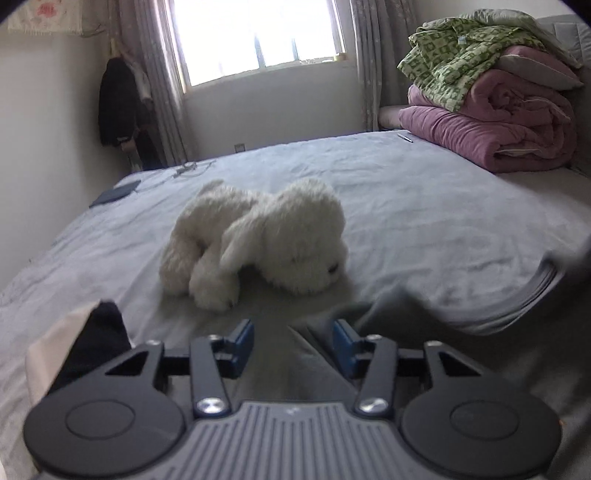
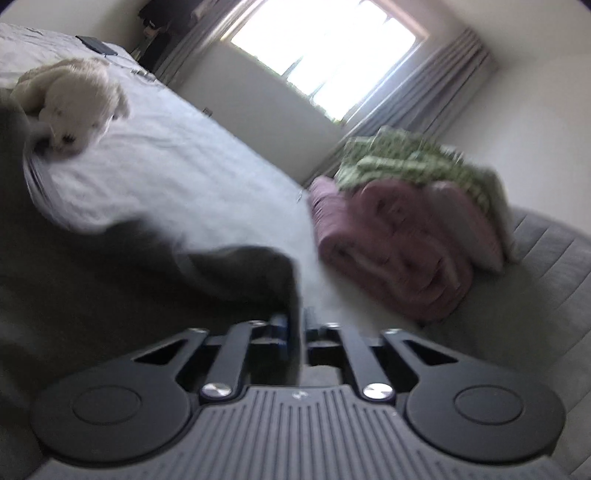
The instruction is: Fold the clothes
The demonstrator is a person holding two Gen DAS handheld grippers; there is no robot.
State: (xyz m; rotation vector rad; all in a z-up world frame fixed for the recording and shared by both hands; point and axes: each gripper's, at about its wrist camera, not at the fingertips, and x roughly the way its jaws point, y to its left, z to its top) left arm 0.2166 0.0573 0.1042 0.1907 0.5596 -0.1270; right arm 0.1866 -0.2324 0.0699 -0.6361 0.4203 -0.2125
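right tool (image 2: 294, 330) pinching grey garment (image 2: 236, 273)

No writing, label or number can be read anywhere here; the blur leaves nothing legible on any surface.

Bedroom, daylit, seen from the foot of your working surface.

You have a bed (image 1: 424, 192) with a pale grey sheet, a bright window (image 1: 258, 33) in the far wall, and patterned curtains (image 1: 369, 62) at both sides. Dark clothing (image 1: 116, 103) hangs in the left corner. Walls are plain and pale. Folded pink and green quilts (image 1: 491, 107) are stacked at the bed's right edge.
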